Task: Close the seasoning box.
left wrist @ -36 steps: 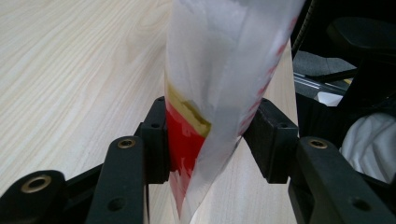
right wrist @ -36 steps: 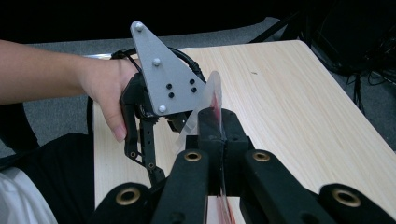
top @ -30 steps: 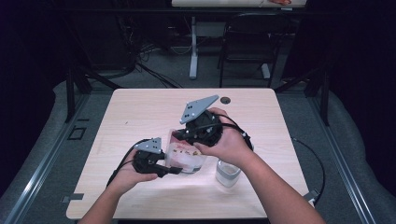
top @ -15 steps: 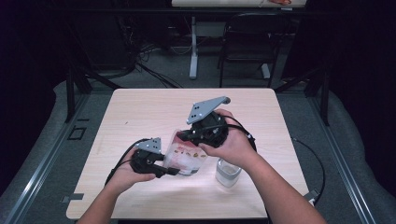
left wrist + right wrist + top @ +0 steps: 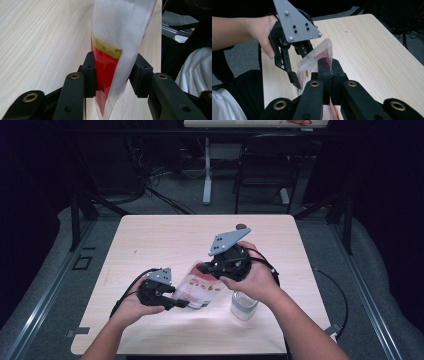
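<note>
Pouch point(image 5: 200, 287) print blurred, lower end cut off, left gripper point(image 5: 112, 72) jaws just closing around it, right gripper point(image 5: 329, 72) jaws clamping its edge.

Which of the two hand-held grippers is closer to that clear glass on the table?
The right. The right hand-held gripper is just up and left of the glass, pinching the pouch. The left hand-held gripper is farther left, across the pouch, jaws just closing on it.

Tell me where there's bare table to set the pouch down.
The far half of the table is bare, apart from a small dark disc at the far edge. The left strip beyond the left hand-held gripper is free too. It's crowded near the middle front, around the pouch, the right hand-held gripper and the glass.
</note>
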Demonstrator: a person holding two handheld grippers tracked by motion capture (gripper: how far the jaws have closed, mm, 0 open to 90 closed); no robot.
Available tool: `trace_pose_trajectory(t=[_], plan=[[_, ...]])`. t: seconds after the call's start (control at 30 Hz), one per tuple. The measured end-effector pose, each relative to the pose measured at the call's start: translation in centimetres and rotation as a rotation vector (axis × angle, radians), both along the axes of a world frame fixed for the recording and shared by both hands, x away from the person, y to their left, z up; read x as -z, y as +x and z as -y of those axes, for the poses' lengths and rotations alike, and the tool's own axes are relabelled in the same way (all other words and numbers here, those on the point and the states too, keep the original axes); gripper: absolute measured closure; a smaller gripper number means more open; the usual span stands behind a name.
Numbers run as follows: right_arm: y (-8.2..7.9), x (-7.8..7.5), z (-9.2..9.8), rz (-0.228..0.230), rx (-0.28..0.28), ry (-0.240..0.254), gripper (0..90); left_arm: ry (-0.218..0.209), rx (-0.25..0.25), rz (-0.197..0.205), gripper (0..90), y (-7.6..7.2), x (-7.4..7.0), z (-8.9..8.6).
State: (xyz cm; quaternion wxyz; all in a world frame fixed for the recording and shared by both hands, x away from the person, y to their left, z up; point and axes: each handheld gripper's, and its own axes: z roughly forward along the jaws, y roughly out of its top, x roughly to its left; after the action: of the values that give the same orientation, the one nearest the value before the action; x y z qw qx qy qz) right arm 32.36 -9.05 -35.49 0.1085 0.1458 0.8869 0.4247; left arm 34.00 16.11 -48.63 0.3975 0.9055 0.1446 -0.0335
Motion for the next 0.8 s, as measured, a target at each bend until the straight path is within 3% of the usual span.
trace_pose_trajectory(t=[0.4,0.47,0.6,0.8], plan=[[-0.1,1.0,1.3,-0.018,0.023,0.027,89.7,0.014,0.001,-0.028,63.5,-0.1,-0.1,-0.2],[-0.1,1.2,1.5,-0.023,0.027,0.027,89.6,0.043,-0.010,-0.020,63.5,-0.2,-0.2,-0.2],[-0.1,1.8,1.9,-0.033,0.034,0.038,89.5,0.032,0.003,-0.042,63.7,-0.1,0.0,-0.2],[0.0,2.7,2.3,-0.033,0.044,0.039,89.4,0.070,-0.020,-0.032,64.0,-0.2,0.2,-0.1]])
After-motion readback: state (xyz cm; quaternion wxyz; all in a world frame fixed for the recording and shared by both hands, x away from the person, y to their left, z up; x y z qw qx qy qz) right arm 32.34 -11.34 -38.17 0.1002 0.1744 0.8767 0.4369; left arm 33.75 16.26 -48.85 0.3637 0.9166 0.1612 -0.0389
